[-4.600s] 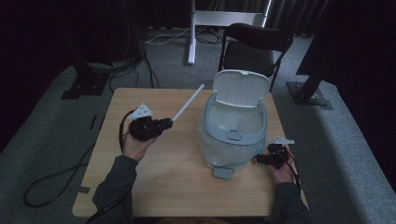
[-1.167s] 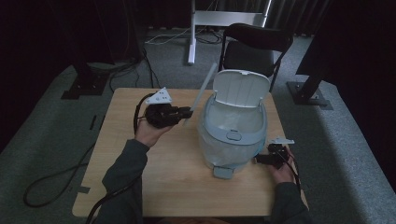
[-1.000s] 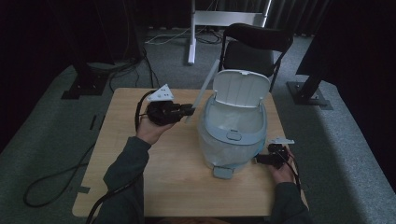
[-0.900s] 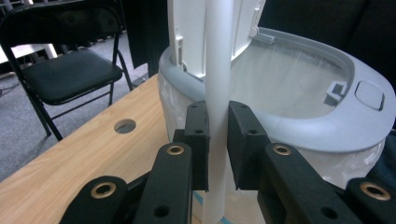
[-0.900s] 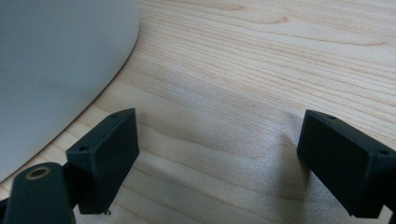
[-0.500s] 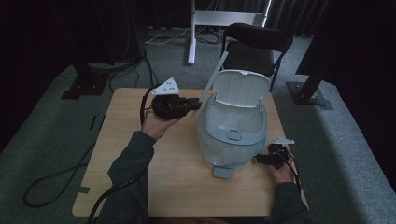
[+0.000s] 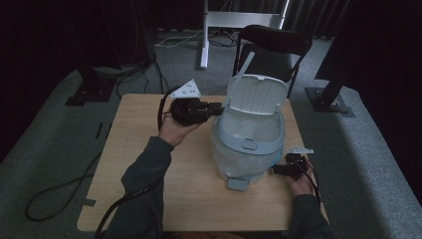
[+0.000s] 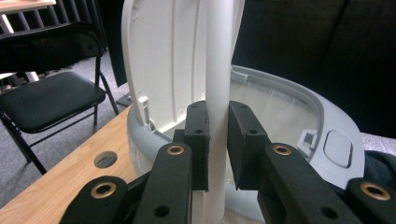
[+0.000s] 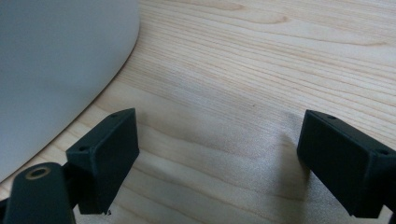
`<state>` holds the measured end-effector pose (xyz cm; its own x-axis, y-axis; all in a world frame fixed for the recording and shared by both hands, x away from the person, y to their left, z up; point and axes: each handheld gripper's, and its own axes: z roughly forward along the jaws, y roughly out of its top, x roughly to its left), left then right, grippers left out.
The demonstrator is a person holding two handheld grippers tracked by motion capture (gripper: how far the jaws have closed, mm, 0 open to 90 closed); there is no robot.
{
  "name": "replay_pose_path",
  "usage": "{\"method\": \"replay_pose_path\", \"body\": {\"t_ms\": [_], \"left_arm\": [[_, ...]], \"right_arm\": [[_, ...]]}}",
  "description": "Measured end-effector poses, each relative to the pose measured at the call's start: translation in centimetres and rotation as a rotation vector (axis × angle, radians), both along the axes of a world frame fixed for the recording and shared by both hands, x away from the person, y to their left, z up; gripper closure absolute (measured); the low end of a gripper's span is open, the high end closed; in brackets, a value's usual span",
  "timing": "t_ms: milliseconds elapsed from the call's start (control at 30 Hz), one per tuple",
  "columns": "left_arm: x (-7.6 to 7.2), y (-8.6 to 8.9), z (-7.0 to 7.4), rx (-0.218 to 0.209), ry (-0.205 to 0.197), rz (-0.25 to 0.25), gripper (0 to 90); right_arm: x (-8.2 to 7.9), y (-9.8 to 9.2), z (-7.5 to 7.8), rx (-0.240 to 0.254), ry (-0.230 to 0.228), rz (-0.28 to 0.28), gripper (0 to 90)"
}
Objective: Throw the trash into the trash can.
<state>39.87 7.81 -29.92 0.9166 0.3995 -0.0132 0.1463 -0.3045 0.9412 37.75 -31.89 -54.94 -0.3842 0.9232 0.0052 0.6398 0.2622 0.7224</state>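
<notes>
Pedal bin (image 7: 247, 144) with its lid (image 7: 256, 94) raised sits just past our left gripper (image 7: 217, 108); our right gripper (image 7: 272, 170) rests beside its base, jaws wide and empty. Between the left pads we hold a white tube (image 8: 218, 70), probably rolled paper, nearly upright against the lid. If we tip it carelessly it may snag the rim (image 8: 299, 95) or knock the lid shut, slipping from our hold.

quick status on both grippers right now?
Left gripper: closed on the white tube, held at the open bin.
Right gripper: open, holding nothing, low over the table beside the bin.
</notes>
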Motion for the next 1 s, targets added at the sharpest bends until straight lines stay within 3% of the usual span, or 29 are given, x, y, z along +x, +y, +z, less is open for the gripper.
{"method": "replay_pose_path", "body": {"t_ms": [333, 600, 733, 1000], "left_arm": [[0.1, -1.7, 0.8, -0.038, -0.002, -0.028, 79.2], [0.5, -3.1, -0.1, -0.018, 0.016, -0.044, 78.1], [1.0, -3.3, -0.7, -0.004, 0.033, -0.018, 69.9], [1.7, -2.1, -0.9, -0.040, 0.020, 0.052, 63.9]], "right_arm": [[0.0, 0.0, 0.0, 0.000, 0.000, 0.000, 11.6], [0.0, 0.0, 0.0, 0.000, 0.000, 0.000, 11.6], [0.0, 0.0, 0.0, 0.000, 0.000, 0.001, 11.6], [0.0, 0.0, 0.0, 0.000, 0.001, 0.003, 11.6]]}}
